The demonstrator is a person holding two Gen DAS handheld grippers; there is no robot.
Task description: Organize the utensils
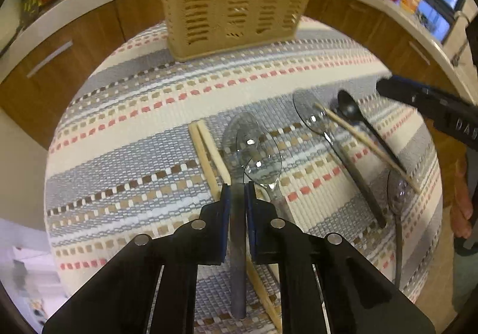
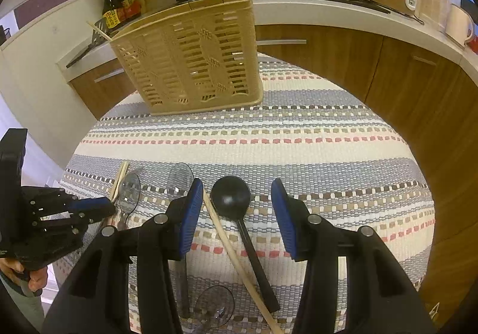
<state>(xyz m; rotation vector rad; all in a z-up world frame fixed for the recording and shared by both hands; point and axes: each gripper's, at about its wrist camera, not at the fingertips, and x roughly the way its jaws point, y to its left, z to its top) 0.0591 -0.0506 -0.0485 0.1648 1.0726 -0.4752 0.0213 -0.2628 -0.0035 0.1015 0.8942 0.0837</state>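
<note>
Left tongs [image 1: 238,187]: clamped on grey spoon handle [image 1: 238,244], chopsticks [image 1: 206,151] alongside.
Right tongs [image 2: 236,199]: wide open, empty, above black spoon [image 2: 230,195].
Basket [image 2: 194,56]: table's far edge.

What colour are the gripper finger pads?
Blue, on black fingers; clearest on the right gripper pads in the right wrist view.

left hand-held gripper [image 1: 238,193]: black frame | blue pads | silver screws | bare-skinned hand [image 2: 33,275]
</note>
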